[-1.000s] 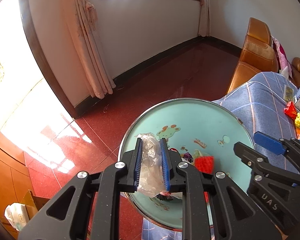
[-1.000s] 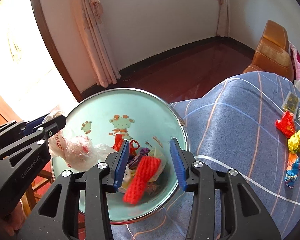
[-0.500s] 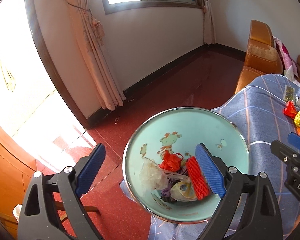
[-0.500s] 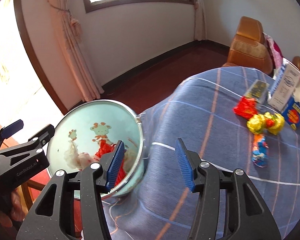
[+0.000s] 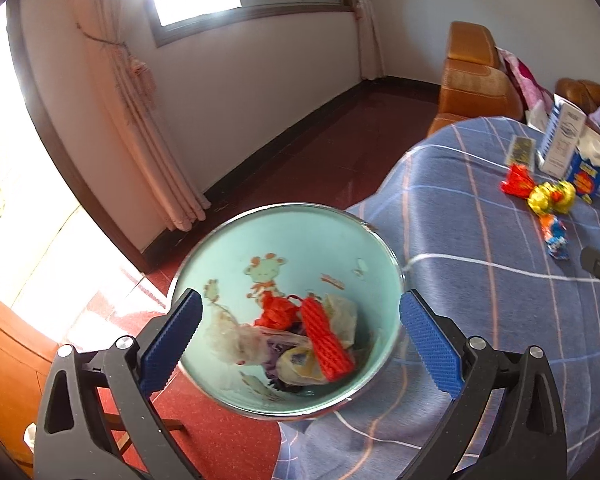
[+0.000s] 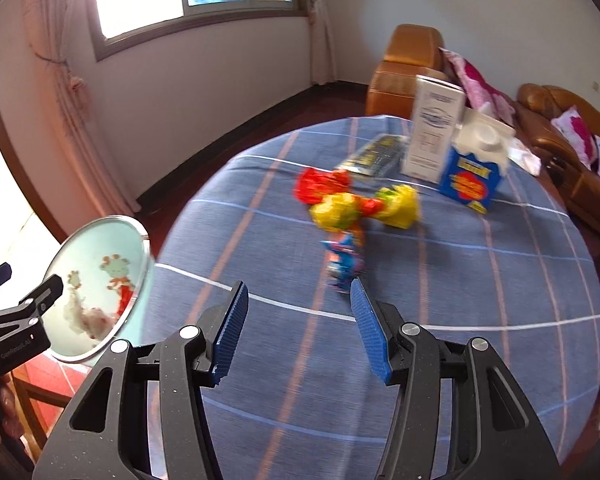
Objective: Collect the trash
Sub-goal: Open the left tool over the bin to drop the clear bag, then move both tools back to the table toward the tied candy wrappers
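A round mint-green bin point(image 5: 300, 236) with a giraffe print stands beside the table and holds a clear plastic bag point(image 5: 230, 338), a red foam net point(image 5: 326, 344) and other wrappers. My left gripper point(image 5: 298, 340) is wide open and empty above it. My right gripper point(image 6: 296, 332) is open and empty over the blue checked tablecloth point(image 6: 480, 300), just short of a blue and orange wrapper point(image 6: 344, 260). Behind that wrapper lie a yellow wrapper point(image 6: 364, 208) and a red wrapper point(image 6: 320, 186). The bin also shows in the right wrist view point(image 6: 96, 252).
A white carton point(image 6: 434, 128), a blue carton point(image 6: 474, 172) and a dark packet point(image 6: 374, 156) stand at the table's far side. Brown leather sofas point(image 6: 408, 56) with pink cushions are behind. Red tile floor point(image 5: 320, 152), a curtain point(image 5: 140, 120) and a wall lie beyond the bin.
My left gripper opened and dropped the clear plastic bag into the bin, then drew back. My right gripper swung right from the bin to the wrappers on the table.
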A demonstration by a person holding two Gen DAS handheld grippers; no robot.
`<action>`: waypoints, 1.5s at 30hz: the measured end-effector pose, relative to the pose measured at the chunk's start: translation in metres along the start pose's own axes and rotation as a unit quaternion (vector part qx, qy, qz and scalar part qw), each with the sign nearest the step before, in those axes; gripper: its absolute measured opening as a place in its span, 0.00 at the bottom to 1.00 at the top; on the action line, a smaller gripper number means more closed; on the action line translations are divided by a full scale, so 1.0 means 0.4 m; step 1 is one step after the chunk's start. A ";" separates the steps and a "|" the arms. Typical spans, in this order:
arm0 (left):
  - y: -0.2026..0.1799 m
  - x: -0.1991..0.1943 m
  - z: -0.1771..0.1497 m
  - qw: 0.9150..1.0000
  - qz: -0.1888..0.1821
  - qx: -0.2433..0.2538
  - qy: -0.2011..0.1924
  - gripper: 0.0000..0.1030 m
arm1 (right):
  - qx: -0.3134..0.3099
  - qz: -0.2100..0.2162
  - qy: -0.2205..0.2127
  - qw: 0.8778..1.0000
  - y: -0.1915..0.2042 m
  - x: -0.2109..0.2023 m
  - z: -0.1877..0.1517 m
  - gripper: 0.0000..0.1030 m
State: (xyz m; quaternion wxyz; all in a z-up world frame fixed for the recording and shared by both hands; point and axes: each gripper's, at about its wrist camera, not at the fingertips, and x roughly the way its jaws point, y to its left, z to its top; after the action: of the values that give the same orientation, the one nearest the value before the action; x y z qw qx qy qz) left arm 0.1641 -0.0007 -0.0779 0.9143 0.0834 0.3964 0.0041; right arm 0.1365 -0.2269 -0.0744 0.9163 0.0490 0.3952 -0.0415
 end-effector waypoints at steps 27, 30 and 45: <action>-0.565 0.122 0.112 0.987 -0.142 0.064 0.041 0.69 | 0.089 -0.068 0.008 0.994 -0.398 -0.011 -0.042 0.51; -0.577 0.168 0.107 0.986 -0.143 0.053 0.064 0.50 | 0.092 -0.070 0.009 0.993 -0.410 -0.004 -0.040 0.51; -0.493 0.160 0.084 0.982 -0.167 0.077 0.051 0.23 | 0.112 0.018 0.007 0.994 -0.292 0.121 0.110 0.52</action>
State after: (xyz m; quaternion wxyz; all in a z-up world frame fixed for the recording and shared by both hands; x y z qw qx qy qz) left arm 0.2207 -0.1953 -0.1325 0.8716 0.0856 0.4497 -0.1753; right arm 0.1878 -0.3500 -0.0865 0.9030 0.1587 0.3933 -0.0683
